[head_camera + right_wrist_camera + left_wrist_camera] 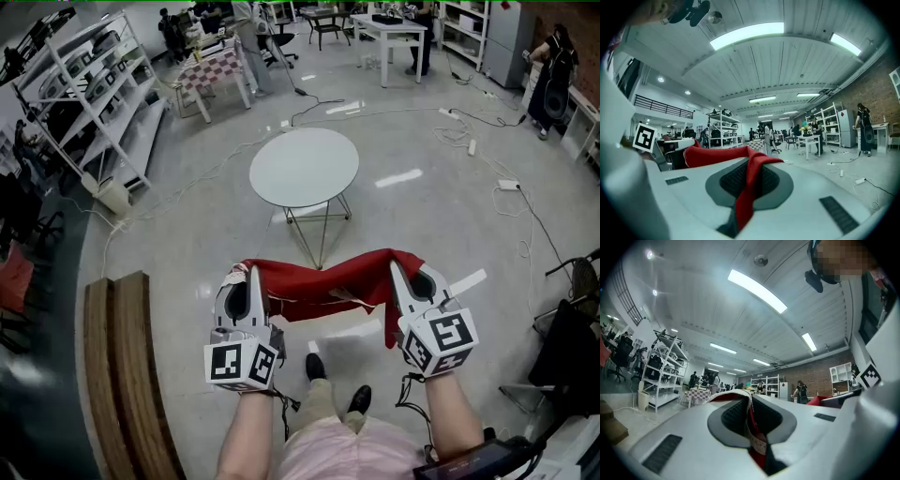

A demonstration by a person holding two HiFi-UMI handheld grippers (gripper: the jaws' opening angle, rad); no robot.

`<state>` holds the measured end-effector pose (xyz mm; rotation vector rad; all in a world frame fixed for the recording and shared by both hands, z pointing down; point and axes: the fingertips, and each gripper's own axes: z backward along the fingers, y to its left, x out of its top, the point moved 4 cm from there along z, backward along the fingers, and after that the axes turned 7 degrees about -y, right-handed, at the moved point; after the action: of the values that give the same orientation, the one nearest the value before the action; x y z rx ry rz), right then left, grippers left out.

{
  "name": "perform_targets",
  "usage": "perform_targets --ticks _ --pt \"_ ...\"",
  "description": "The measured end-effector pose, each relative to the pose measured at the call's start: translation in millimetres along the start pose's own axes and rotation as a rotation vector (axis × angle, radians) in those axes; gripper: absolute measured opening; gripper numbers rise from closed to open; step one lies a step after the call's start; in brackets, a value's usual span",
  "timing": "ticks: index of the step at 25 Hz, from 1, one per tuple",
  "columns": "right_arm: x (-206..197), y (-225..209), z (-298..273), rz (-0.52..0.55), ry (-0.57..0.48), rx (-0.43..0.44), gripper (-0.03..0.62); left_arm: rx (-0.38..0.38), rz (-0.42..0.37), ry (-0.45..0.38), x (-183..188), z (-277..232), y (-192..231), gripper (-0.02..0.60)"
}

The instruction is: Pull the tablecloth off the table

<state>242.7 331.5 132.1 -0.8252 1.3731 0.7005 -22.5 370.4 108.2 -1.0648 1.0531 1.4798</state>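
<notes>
Both claws are pressed together on the red tablecloth (323, 286). The left claw (251, 272) pinches one end of it, and in the left gripper view a thin fold of red cloth with a pale hem runs down between the dark pads. The right claw (394, 267) pinches the other end, and in the right gripper view a red strip lies squeezed between its pads, while the rest of the cloth trails off toward the left claw.

From the head view, the tablecloth hangs in the air as a sagging band stretched from one claw to the other. A loose corner drops down just beside the right claw. The cloth is clear of the round white desk (305, 167), which stands on thin wire legs farther out on the grey floor (422, 216). The person's dark shoes (315, 366) show below the cloth. A wooden bench (127, 375) lies on the floor at the left, and a white shelving rack (94, 94) stands beyond it.
</notes>
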Motion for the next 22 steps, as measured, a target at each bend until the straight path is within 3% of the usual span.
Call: perform_targets --ticks 10,22 --pt "32 14 11 0.058 -0.062 0.007 0.029 0.002 -0.055 -0.037 30 11 -6 0.043" --pt "30 14 10 0.058 -0.069 -0.005 0.029 -0.01 -0.084 -0.026 34 13 -11 0.043"
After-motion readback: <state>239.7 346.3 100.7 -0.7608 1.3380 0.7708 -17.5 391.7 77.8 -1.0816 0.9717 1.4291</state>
